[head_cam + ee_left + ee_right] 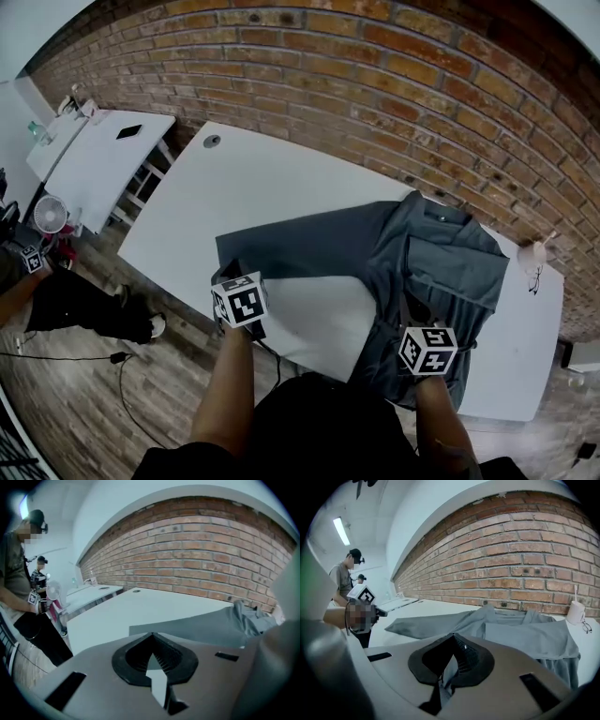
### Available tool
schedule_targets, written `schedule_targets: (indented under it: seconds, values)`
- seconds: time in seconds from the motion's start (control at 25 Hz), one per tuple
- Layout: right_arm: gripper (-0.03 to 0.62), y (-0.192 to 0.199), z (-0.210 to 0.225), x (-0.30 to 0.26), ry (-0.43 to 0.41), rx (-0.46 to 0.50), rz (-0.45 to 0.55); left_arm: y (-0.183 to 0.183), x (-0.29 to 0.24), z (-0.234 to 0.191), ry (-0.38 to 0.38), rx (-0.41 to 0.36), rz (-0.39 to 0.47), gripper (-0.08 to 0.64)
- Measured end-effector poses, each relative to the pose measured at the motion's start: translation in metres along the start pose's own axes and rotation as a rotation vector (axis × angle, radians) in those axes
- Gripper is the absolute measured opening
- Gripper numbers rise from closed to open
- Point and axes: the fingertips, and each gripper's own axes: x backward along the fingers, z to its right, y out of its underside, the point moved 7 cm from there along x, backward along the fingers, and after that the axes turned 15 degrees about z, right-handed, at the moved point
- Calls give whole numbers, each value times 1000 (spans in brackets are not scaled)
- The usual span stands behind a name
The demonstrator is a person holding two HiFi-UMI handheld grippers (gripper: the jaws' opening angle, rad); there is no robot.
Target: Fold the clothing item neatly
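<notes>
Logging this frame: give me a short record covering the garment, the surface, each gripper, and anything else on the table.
garment: grey shirt, partly folded at the table's right end in the head view, one sleeve stretched out to the left
surface: white table against a brick wall
left gripper: shut, nothing held, beside the sleeve's end
right gripper: shut on the shirt at its near edge
other items: white cup at the table's right end

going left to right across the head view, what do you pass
small white fan → left gripper → right gripper → white cup. The grey shirt spans both grippers, so it is left out.
</notes>
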Motion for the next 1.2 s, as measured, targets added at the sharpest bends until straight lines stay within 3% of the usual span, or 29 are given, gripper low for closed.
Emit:
schedule_targets:
  seconds: [0.16,0.32,0.4,0.76,0.88,1.0,1.08,1.2]
  values:
    - [0,1,-5,-5,9,-2,-18,11,-21,-38,-132,7,4,-11]
    - [0,-5,-7,-8,18,0,-20,28,-42,-58,-138,53,-56,-6]
    - [0,-7,-5,-8,24,2,-25,37,-51,-58,-87,104,-84,264]
    - [0,-24,12,-2,79,21,-9,56,-68,-65,-69,166,-146,257]
    - [0,-21,13,3,85,23,-19,56,-68,-66,-65,160,-147,181]
    - [0,-18,15,11,91,13,-23,53,-67,-55,-60,40,-170,21]
    - [0,-17,16,18,93,11,-15,53,-68,-50,-52,-18,-196,14]
    - [0,-17,21,30,105,10,4,40,-64,-47,-17,30,-189,14]
